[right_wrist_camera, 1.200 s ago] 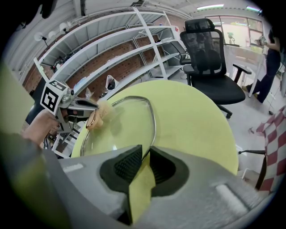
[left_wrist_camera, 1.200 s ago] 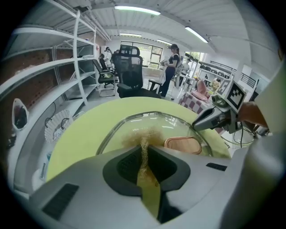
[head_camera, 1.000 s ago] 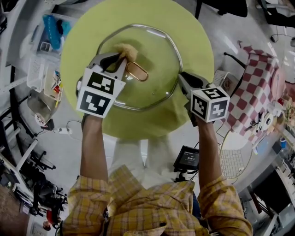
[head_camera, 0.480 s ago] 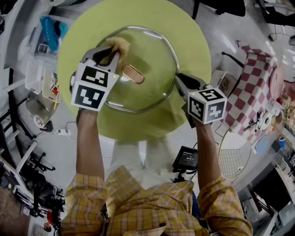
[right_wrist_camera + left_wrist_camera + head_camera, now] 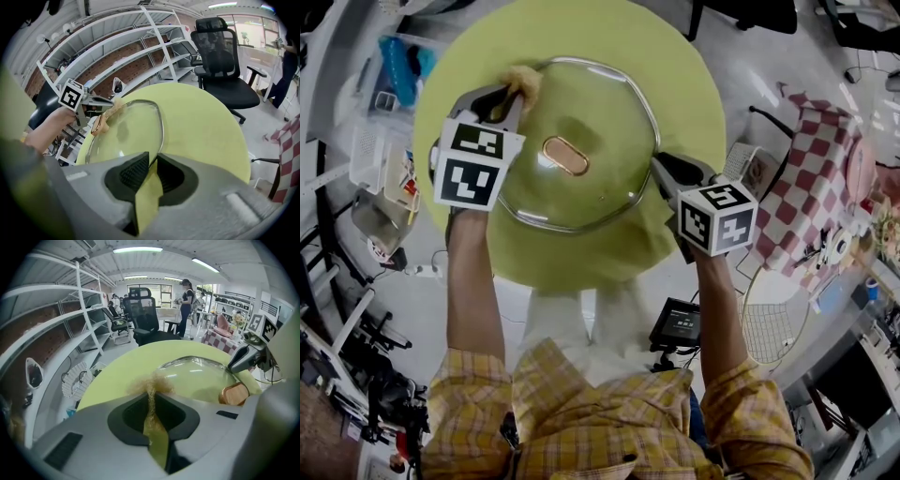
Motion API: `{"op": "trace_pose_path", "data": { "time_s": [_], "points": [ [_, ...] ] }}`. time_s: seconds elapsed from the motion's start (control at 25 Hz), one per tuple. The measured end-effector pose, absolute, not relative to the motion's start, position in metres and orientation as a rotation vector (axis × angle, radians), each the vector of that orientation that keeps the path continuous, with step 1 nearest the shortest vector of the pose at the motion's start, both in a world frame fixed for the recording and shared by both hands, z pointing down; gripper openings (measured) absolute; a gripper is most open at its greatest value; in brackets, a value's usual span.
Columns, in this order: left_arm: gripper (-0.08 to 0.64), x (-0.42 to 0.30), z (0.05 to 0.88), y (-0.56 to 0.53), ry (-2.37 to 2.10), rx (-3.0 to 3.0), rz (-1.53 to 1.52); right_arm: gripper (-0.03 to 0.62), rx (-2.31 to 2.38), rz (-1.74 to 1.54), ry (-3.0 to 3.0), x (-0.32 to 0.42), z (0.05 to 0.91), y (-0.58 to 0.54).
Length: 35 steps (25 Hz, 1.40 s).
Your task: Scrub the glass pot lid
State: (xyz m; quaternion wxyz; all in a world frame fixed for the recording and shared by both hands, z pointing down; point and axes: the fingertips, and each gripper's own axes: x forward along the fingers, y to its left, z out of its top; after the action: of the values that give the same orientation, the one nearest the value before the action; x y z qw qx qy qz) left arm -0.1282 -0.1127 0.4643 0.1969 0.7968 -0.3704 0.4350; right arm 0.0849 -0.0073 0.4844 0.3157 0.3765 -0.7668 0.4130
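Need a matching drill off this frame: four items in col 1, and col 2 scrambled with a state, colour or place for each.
Column 1
1. left gripper
2. right gripper
3. knob
4. table

Column 2
A. yellow-green, round
B. clamped on the rim of the glass pot lid
C. copper-brown, at the lid's centre
D. shut on the tan scrubber

Pairs: 1-D, 2-B, 3-C, 4-A
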Motion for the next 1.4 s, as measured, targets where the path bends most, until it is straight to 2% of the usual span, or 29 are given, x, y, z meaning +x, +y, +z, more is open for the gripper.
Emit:
{"op": "trace_pose_path", "data": {
  "time_s": [0.8, 1.4],
  "points": [
    [0.043, -0.128, 0.468, -0.124, -1.066, 2.214, 1.261, 0.051, 0.981, 1.060, -2.026, 0.086, 0.485, -0.008],
    [0.043, -0.093, 0.462, -0.113, -0.912, 2.317, 1.252, 0.051, 0.992, 1.062, -2.018, 0.089, 0.487, -0.007]
  ]
}}
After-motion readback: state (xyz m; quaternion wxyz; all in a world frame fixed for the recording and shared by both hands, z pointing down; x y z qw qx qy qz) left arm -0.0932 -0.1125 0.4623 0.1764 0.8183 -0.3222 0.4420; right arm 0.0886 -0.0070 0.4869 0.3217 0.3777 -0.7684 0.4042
